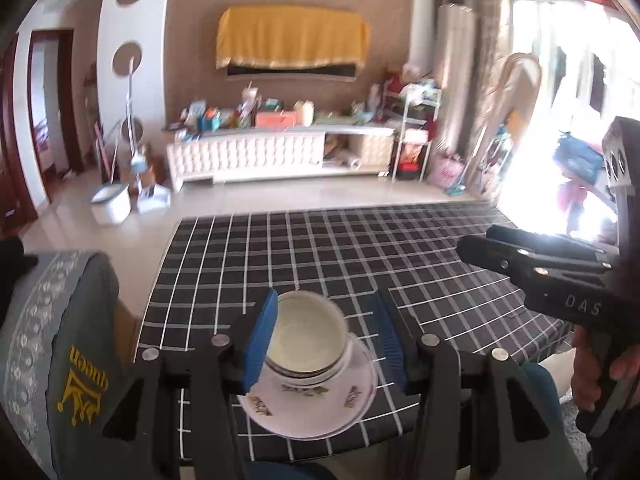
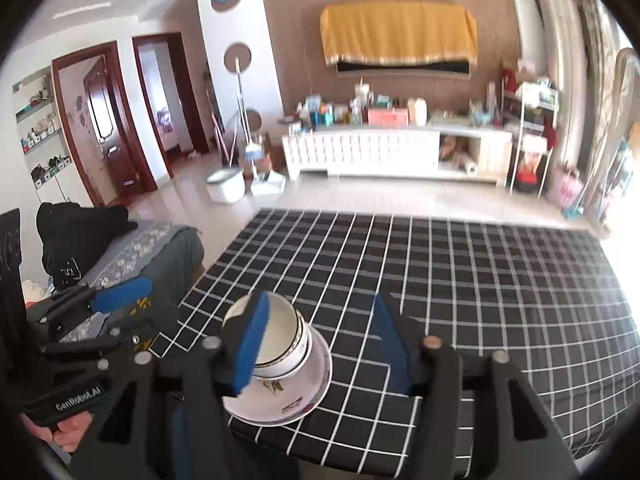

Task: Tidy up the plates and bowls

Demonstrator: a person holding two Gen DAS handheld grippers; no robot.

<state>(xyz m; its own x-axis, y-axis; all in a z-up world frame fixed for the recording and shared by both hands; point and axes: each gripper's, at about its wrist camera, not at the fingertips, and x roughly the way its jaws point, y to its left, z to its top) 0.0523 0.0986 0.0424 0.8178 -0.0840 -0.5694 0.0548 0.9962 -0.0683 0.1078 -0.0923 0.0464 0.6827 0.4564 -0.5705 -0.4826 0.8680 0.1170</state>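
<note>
Stack is built: nested bowls (image 1: 306, 338) sit inside each other on a flower-patterned plate (image 1: 312, 396), near the front edge of the table (image 1: 360, 248) with the black-and-white check cloth. The right wrist view shows the same bowls (image 2: 280, 340) on the plate (image 2: 288, 392), tilted a bit toward the camera by the lens. I can't tell how many bowls there are; at least three rims show.

Left gripper (image 1: 324, 340): jaws released, nothing held. The blue pads stand either side of the stack but above and clear of it, no contact visible. Right gripper (image 2: 316, 340): jaws also released, nothing between them. The left pad overlaps the bowl rim in that view, but it reads as in front of it, not pressing on it. Each gripper also shows in the other's camera, off to the side and over the table, hand on the handle.

My read on the step: stacking looks done and both grippers are clear of the pile. No other loose plates or bowls are visible on the cloth in either view, so the task looks at or near its end.

Next move, if any: the stack sits close to the table's near edge, so a push inward or a two-sided lift by the plate rim would need the jaws lower, level and square to the plate. Risk: gripping only the top bowl lifts it out of the nest.
</note>
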